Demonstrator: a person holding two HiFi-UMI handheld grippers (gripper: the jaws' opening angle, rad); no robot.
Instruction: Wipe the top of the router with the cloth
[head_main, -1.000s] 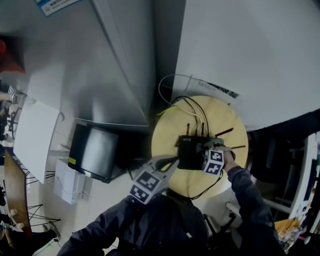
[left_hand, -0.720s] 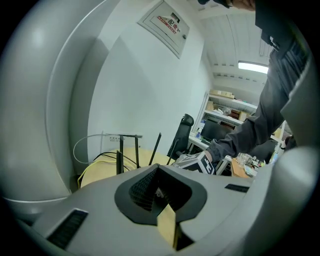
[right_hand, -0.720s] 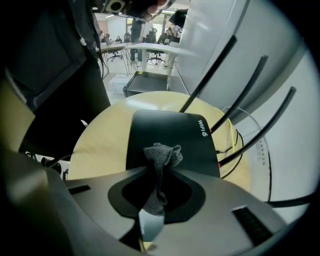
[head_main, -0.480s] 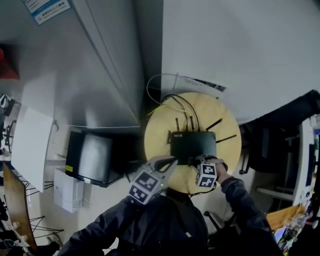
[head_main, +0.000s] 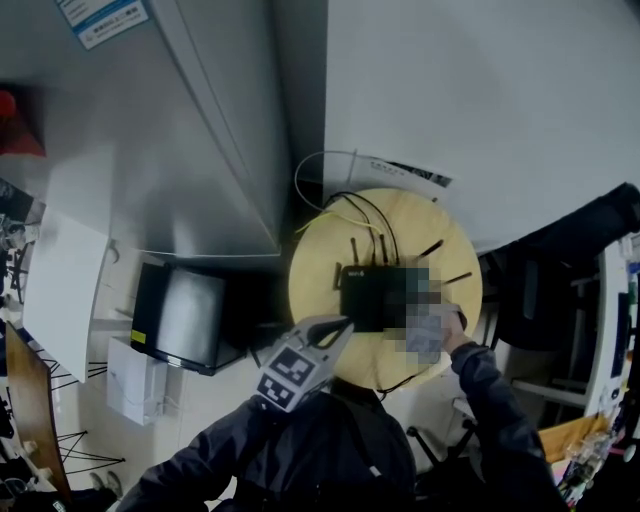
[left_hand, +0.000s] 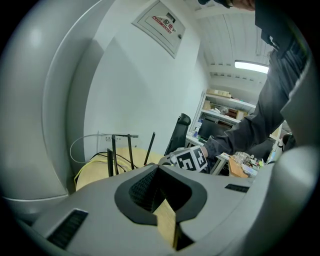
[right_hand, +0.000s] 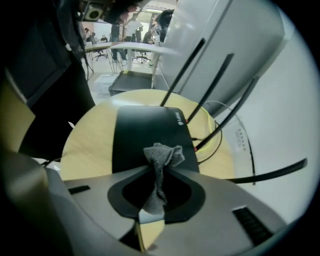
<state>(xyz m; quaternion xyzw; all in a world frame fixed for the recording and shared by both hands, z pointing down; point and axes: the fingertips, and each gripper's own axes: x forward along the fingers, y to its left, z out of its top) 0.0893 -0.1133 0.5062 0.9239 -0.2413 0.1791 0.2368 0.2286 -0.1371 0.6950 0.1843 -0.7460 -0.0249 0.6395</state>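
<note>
Round wooden table (head_main: 318, 262) seen from above, with the black router (head_main: 370, 297) lying flat near its middle. The router's thin antennas (right_hand: 210, 84) rise from the side that faces the table's far edge. Black and yellow cables (head_main: 352, 212) run from that same side towards the far-left edge.

Your right gripper (right_hand: 156, 170) hangs over the router's near end. Its jaws are clamped on the grey cloth (right_hand: 163, 152). The cloth passes between them as a twisted strip and ends in a bunched tuft in front of the jaw tips. The tuft lies over the router's top, close to the near end. Whether it presses on the surface cannot be told. In the head view a mosaic patch covers this gripper and the router's right part.

Your left gripper (head_main: 343, 323) sits at the table's near-left edge, just beside the router's near-left corner. Its jaws are pressed together with nothing between them. It touches neither the router nor the cloth. In the left gripper view, the marker cube (left_hand: 190, 159) of your right gripper shows beyond the closed jaws.
</note>
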